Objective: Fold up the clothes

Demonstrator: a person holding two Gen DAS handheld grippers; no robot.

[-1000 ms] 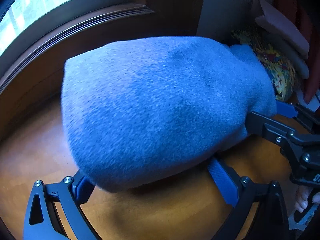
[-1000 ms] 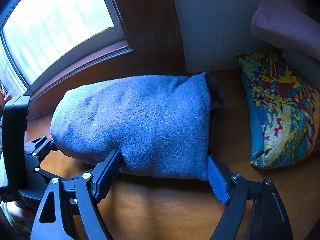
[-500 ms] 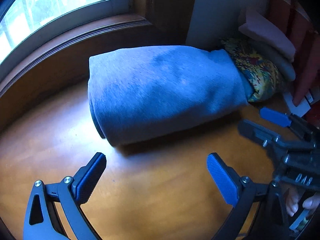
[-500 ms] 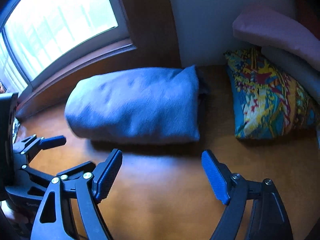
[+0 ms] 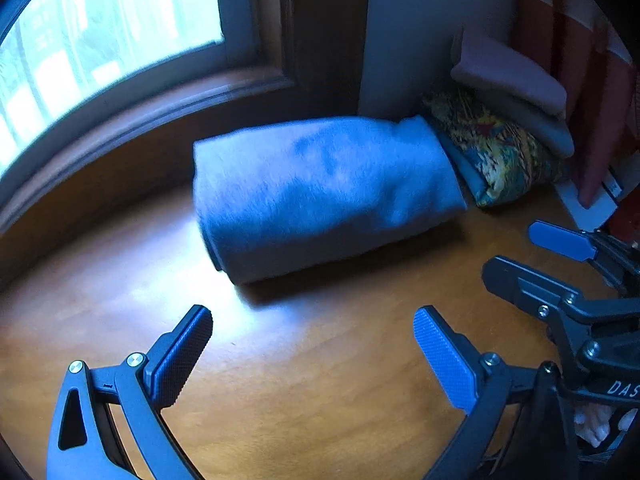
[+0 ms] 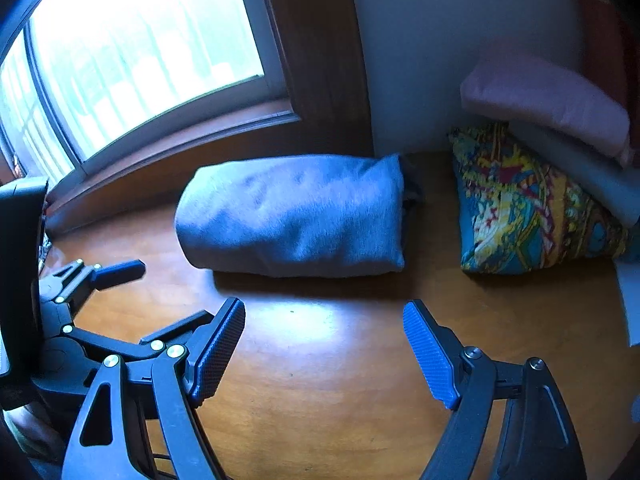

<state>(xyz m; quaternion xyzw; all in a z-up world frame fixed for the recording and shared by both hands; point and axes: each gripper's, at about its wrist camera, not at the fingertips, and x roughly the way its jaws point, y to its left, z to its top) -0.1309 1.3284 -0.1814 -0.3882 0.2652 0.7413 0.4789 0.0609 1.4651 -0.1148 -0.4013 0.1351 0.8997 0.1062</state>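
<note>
Warm wooden table (image 6: 320,400) runs under a bright window (image 6: 132,52), and the folded blue garment (image 6: 296,216) lies on it near the wall, left of a colourful patterned cushion (image 6: 528,208). Both hand-held grippers hover short of the garment, apart from it: the left hand-held gripper (image 5: 312,344) and the right hand-held gripper (image 6: 324,340) each have jaws spread wide and empty.

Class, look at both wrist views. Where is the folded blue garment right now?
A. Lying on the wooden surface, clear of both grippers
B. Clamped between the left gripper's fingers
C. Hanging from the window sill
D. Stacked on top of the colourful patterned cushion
A: the folded blue garment lies flat on the wooden surface, while the left gripper and right gripper both stand open and empty in front of it.
</note>
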